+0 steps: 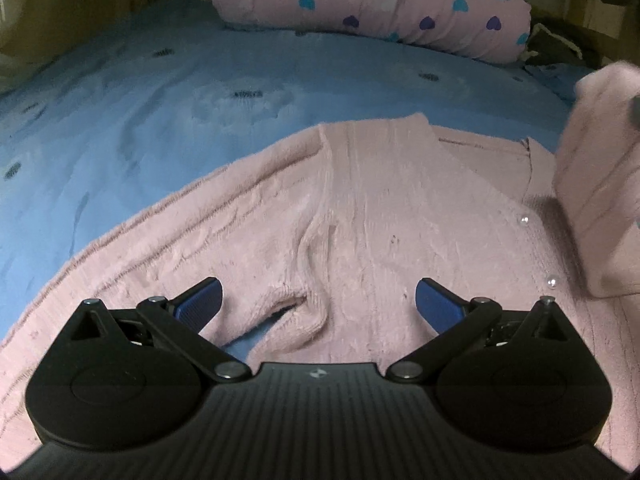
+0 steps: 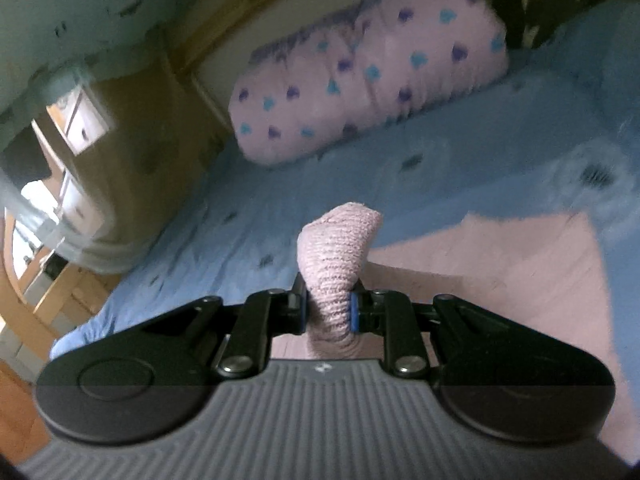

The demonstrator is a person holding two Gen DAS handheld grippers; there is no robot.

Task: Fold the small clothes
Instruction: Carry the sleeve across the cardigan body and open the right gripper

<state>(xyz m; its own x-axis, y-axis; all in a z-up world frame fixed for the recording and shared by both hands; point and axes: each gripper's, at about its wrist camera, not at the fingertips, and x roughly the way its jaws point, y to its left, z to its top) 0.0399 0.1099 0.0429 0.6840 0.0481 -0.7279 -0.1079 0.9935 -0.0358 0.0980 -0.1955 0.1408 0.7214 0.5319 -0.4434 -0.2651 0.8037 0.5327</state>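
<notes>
1. The pink sweater (image 1: 380,208) lies spread flat on the blue bedspread (image 1: 140,112), filling the near half of the left wrist view; we see a vertical ribbed band running down its middle and small pearl buttons (image 1: 524,221) toward its right side.
2. Our left gripper (image 1: 318,304) hangs over the sweater's lower part with its jaws spread wide and nothing between them; the blue pads (image 1: 200,306) stand well apart, over the fabric.
3. Beyond the sweater, at the far edge of the bed, a pink pillow with blue and purple hearts (image 1: 372,4) lies across the bedspread.
4. At the right edge of that view, a lifted fold of the sweater (image 1: 596,184) stands above the flat part.
5. Our right gripper (image 2: 329,312) is closed tight on a bunched piece of the pink knit (image 2: 340,248), which rises out from between its pads; the rest of the sweater (image 2: 500,264) lies flat to the right on the bedspread, blurred.
</notes>
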